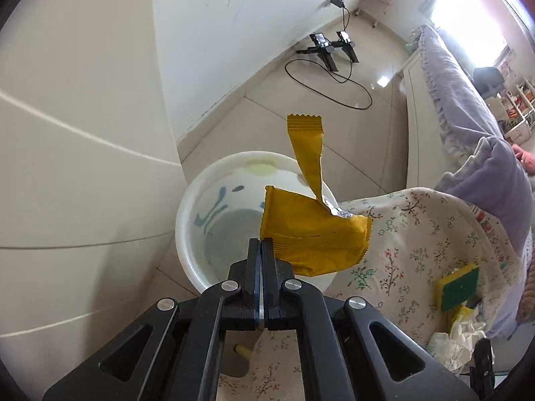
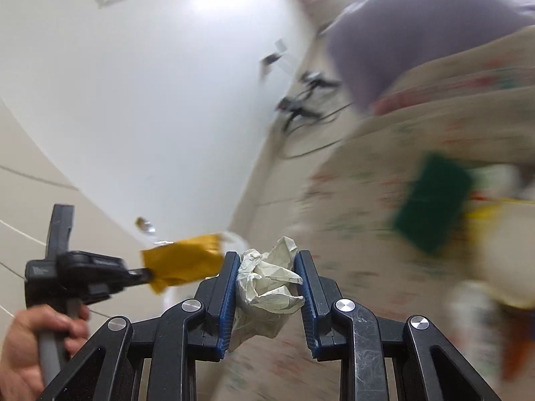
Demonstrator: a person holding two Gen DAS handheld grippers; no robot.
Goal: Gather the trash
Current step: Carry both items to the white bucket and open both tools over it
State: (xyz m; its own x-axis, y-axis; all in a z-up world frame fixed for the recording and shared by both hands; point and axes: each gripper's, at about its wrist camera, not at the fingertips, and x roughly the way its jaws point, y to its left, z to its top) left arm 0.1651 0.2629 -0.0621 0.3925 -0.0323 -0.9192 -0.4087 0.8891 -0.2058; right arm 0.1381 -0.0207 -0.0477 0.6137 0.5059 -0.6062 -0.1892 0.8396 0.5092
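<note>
My left gripper [image 1: 260, 242] is shut on the edge of a torn yellow snack wrapper [image 1: 311, 230] and holds it over the rim of a white round bin [image 1: 187, 214] on the floor. The wrapper's torn strip sticks upward. The bin's inside looks empty. My right gripper [image 2: 267, 260] is shut on a crumpled paper ball [image 2: 267, 284] above the floral tablecloth [image 2: 351, 234]. In the blurred right wrist view the left gripper [image 2: 143, 272] and yellow wrapper [image 2: 182, 262] show at lower left.
A floral-cloth table [image 1: 401, 250] carries a green-and-yellow sponge [image 1: 458, 287], also seen in the right wrist view [image 2: 431, 200], and crumpled white gloves [image 1: 458, 337]. A bed with a lavender cover [image 1: 468, 117] lies right. Black stands and a cable [image 1: 331, 50] lie on the tiled floor.
</note>
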